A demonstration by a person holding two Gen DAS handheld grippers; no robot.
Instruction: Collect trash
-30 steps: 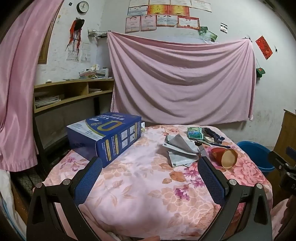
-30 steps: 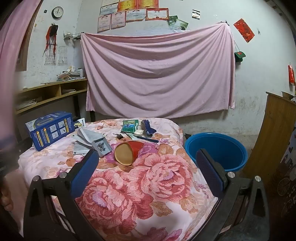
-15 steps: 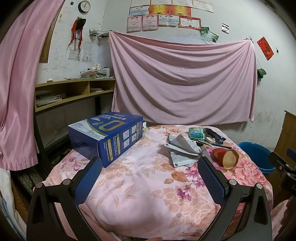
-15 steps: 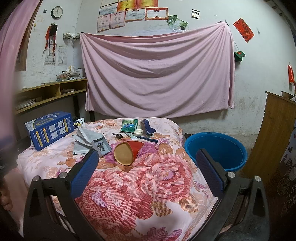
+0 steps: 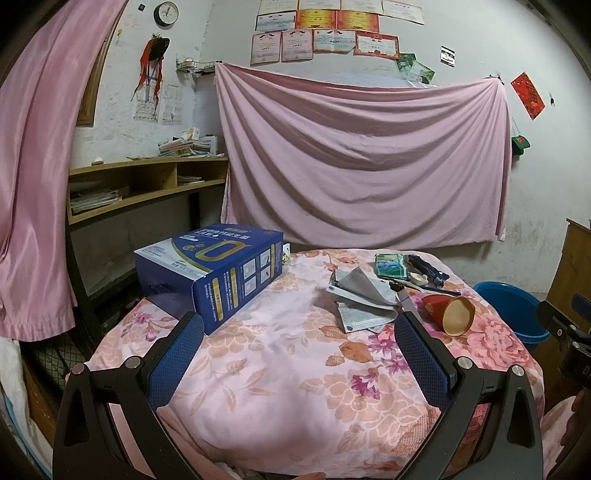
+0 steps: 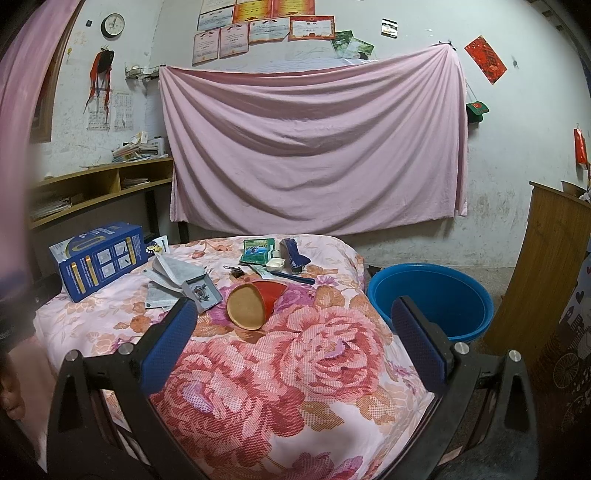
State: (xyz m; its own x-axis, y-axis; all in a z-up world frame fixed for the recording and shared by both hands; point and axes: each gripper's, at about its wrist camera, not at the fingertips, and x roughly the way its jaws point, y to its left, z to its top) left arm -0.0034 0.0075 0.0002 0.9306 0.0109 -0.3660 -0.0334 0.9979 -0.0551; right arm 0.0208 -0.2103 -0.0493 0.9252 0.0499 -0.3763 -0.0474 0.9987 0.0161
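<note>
your left gripper [image 5: 299, 332] is spread wide with nothing between its blue pads, hanging over the near part of the flowered cloth [image 5: 288, 369]. your right gripper [image 6: 293, 319] is likewise released and empty, above the big rose print.

the trash lies on the far half of the table. one red paper cup [image 6: 255, 301] lies on its side, mouth toward you. just left of it sits a loose heap of grey papers [image 6: 173, 282], with one small grey card showing a dark part [image 6: 201, 291] on top; only the right view shows that card plainly. behind the cup are one green packet [image 6: 258, 250], one dark blue wrapper [image 6: 293, 253], one small white dish [image 6: 275, 264], one blue pen-like stick [image 6: 291, 277] and one small black clip [image 6: 235, 271]. the clip and dish are hard to make out from the left view.

one blue box [image 5: 210, 269] stands at the table's left edge, with a large gold "0" on its lid; the smaller print is too fine to read.

one blue basin [image 6: 430, 299] sits on the floor just right of the table. the right view shows its whole open mouth, while the left view catches only a slice of it [image 5: 509, 314] plus part of your other tool at the frame edge.

on the wall hang one clock [image 5: 166, 13] and a row of certificates, writing unreadable.
</note>
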